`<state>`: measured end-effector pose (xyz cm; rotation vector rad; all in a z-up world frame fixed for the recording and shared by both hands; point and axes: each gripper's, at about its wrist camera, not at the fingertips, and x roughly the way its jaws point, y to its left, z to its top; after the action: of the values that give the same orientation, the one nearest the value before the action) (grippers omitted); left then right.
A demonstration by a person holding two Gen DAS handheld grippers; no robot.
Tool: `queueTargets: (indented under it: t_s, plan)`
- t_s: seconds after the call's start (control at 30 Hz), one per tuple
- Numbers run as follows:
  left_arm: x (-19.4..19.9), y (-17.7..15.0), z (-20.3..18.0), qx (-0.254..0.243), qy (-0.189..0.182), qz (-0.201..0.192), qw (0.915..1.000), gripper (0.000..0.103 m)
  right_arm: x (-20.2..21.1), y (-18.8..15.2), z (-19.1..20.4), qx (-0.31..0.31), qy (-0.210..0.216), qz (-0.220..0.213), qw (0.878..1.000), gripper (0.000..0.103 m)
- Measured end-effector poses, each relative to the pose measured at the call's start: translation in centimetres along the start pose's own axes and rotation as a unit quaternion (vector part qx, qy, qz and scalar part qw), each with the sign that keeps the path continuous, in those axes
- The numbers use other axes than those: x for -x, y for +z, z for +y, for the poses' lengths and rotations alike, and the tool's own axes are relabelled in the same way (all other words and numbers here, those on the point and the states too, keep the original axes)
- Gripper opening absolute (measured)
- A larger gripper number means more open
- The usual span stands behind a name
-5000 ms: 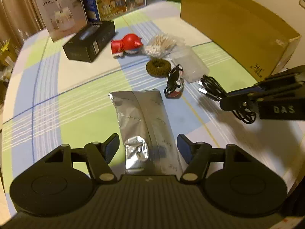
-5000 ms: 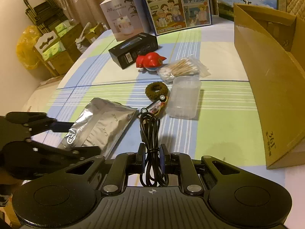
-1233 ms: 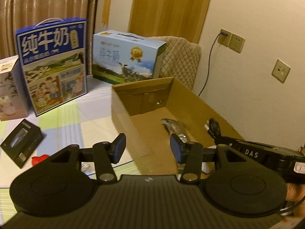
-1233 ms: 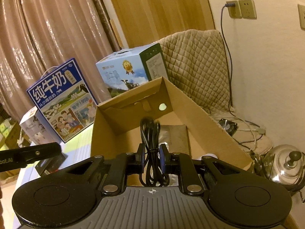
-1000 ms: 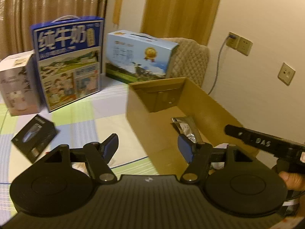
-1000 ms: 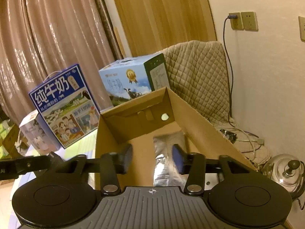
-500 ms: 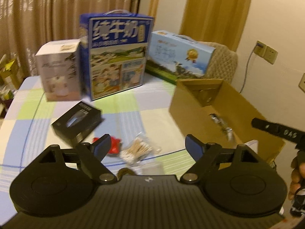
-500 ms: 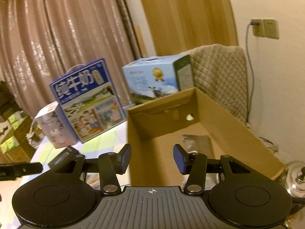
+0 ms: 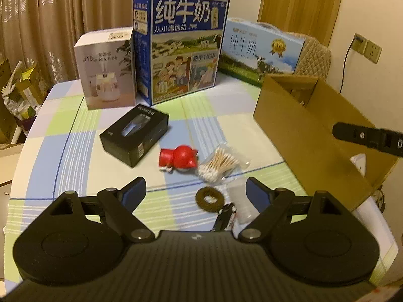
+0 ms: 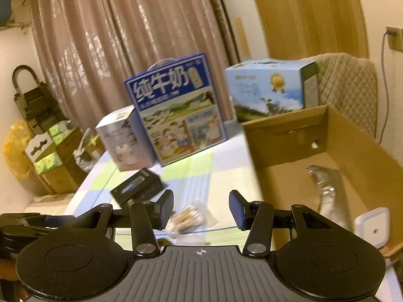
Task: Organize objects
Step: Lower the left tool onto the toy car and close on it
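Cardboard box (image 10: 357, 156) stands open-topped ahead and to the right of the right tongs (image 10: 201, 209), its plain brown walls matte and straight-edged. Inside it a crinkled silver foil pouch (image 10: 327, 188) lies flat on the floor, its long axis running away from the tongs toward the far wall; a small white rounded-square device (image 10: 372, 226) sits at the near corner. The right tongs hang spread, with nothing between the blue-padded fingers (image 10: 236, 209).

The left tongs (image 9: 194, 191) are spread wide and empty above the bench (image 9: 75, 156), which wears a smooth checked cloth of green, blue and white. Just beyond them lie a fuzzy dark brown ring (image 9: 210, 198), a small black toy car (image 9: 225, 216) pointing roughly toward the tongs, and a blurred clear plastic piece (image 9: 239, 201) beside it. Farther ahead are a crinkly clear bag of cotton swabs (image 9: 220, 164), a glossy red rounded figurine (image 9: 180, 161) on its side with its long axis across the view, and a flat black carton (image 9: 134, 134) set diagonally. At the far edge stand a white box (image 9: 107, 69), a tall blue printed milk carton (image 9: 180, 42) and a pale blue one (image 9: 259, 52).
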<state>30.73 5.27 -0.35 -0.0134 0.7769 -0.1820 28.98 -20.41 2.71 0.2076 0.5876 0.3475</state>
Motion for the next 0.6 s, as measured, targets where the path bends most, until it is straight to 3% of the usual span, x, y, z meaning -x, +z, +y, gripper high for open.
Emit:
queueTargets:
  t_s: [0.6]
  plan:
    - [-2.9, -2.7, 0.7, -0.031, -0.027, 0.05, 0.9979, 0.083, -5.0, -3.1, 2.4, 0.036, 0.041, 0.118, 0.992, 0.046]
